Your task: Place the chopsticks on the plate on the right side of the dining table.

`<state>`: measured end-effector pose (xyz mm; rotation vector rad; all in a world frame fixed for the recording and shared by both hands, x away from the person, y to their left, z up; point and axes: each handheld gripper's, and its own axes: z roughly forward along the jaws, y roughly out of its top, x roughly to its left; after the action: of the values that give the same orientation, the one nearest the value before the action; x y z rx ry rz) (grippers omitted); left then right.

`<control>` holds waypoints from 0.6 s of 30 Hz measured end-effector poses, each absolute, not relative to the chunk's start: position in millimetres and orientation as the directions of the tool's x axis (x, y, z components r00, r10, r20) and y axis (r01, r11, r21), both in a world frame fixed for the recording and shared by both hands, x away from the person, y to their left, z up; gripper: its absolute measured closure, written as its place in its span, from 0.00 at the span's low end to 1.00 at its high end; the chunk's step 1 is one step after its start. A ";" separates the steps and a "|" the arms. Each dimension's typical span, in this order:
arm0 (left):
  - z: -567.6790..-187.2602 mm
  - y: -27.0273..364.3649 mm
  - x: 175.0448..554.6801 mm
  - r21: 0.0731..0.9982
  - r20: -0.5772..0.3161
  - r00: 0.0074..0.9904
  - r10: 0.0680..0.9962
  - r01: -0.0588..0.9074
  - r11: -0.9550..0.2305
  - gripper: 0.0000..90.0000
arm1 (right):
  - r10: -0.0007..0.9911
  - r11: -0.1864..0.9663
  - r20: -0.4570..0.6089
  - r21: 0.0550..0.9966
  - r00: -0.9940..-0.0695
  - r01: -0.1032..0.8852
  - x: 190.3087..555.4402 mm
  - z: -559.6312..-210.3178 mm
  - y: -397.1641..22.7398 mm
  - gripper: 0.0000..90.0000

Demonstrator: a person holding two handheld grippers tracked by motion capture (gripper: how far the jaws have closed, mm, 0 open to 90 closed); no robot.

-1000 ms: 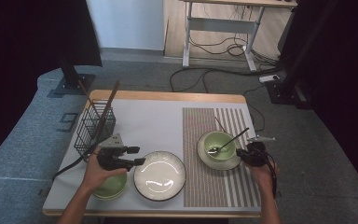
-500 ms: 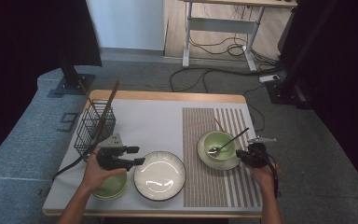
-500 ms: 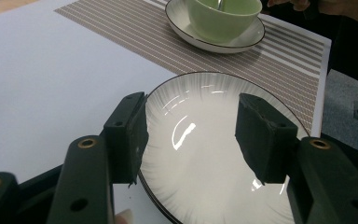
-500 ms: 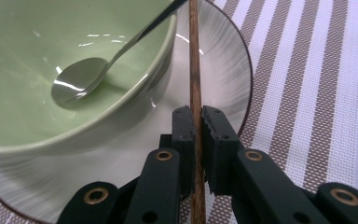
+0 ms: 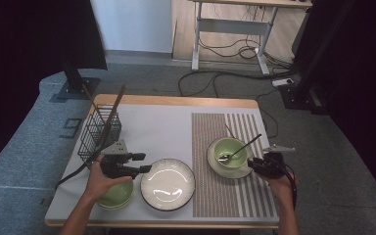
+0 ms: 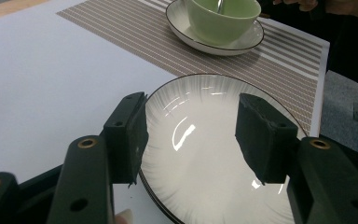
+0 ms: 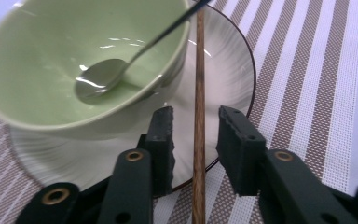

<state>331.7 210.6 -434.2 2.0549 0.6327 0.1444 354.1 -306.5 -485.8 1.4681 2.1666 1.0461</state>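
A wooden chopstick (image 7: 198,93) lies across the rim of a white saucer (image 7: 228,60), next to a green bowl (image 7: 42,60) that holds a spoon (image 7: 100,79). My right gripper (image 7: 196,115) straddles the chopstick. Its jaws have just been opening, and the pads stand clear of the stick on both sides. In the high view this right gripper (image 5: 255,164) sits at the saucer's right edge. My left gripper (image 6: 191,126) is open over the near rim of a white plate (image 6: 205,186) with nothing between its jaws. From above, the left gripper (image 5: 143,163) is just left of that plate (image 5: 168,183).
A second green bowl (image 5: 115,196) sits under the left hand near the table's front edge. A black wire basket (image 5: 99,131) with long sticks stands at the left. The bowl and saucer rest on a striped placemat (image 5: 225,196) on the table's right half.
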 end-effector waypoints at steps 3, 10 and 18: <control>-432.7 212.1 331.1 0.829 -0.145 0.858 0.492 0.377 -0.413 0.48 | 0.896 0.186 0.142 0.740 -0.421 0.646 348.8 -479.7 -312.0 0.67; -431.9 213.6 331.2 0.830 -0.137 0.853 0.503 0.376 -0.411 0.48 | 0.894 0.147 0.151 0.790 -0.421 0.596 338.1 -463.0 -309.9 0.62; -428.7 215.7 330.2 0.834 -0.152 0.833 0.532 0.397 -0.383 0.46 | 0.883 0.093 0.192 0.823 -0.429 0.560 331.2 -448.5 -294.5 0.58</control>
<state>330.2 215.7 -428.7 2.0224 0.6840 0.1725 331.2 -294.5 -448.5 1.4216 2.0253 1.2652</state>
